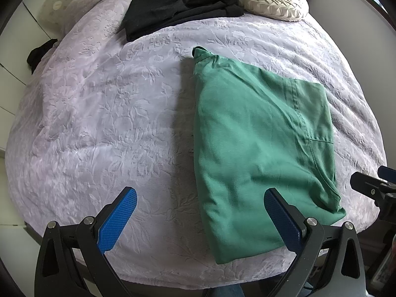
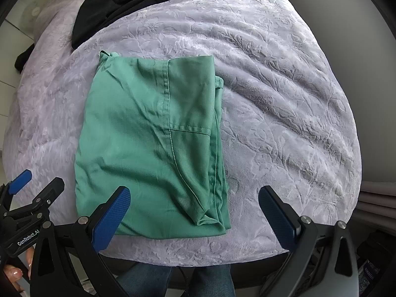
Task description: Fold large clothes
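A green garment (image 1: 259,148) lies folded into a long rectangle on the lilac bedspread (image 1: 111,111), its near end at the bed's front edge. It also shows in the right wrist view (image 2: 153,143). My left gripper (image 1: 200,212) is open and empty, held above the near left corner of the garment. My right gripper (image 2: 194,212) is open and empty, held above the garment's near right corner. Neither gripper touches the cloth.
A pile of black clothes (image 1: 183,7) lies at the far side of the bed, next to cream cushions (image 1: 274,0). A small black item (image 1: 39,52) hangs at the bed's left edge. White cupboards stand to the left.
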Available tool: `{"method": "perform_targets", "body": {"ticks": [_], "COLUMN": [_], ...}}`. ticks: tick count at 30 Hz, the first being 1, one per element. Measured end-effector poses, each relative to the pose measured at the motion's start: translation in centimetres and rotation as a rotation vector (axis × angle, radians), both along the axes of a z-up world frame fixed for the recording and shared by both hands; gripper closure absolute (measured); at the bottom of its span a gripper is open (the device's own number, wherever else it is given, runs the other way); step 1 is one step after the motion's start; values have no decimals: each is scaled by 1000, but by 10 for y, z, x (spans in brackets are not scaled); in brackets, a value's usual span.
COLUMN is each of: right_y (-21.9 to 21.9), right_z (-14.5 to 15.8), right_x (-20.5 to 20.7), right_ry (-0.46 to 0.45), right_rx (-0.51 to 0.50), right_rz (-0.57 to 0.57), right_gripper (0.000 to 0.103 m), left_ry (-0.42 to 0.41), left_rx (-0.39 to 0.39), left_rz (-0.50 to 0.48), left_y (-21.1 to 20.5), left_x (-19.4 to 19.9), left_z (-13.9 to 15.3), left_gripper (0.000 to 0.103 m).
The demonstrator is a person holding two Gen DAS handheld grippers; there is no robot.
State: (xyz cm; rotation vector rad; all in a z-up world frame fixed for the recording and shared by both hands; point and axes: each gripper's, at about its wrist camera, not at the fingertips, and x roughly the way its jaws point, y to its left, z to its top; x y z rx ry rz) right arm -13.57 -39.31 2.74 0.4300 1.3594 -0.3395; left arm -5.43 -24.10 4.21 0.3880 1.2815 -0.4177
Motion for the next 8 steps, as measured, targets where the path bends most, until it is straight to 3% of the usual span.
{"method": "perform_targets", "body": {"ticks": [8], "right_y": [0], "right_z": [0], "right_x": [1], "right_ry": [2], "right_rx": [0], "right_rz": [8], "right_gripper": [0], "left_ry": [-12], "left_rx": [-8], "left_rz": [-12], "left_y": [-1], "left_x": [1], "left_z": [5], "left_gripper": [0]}}
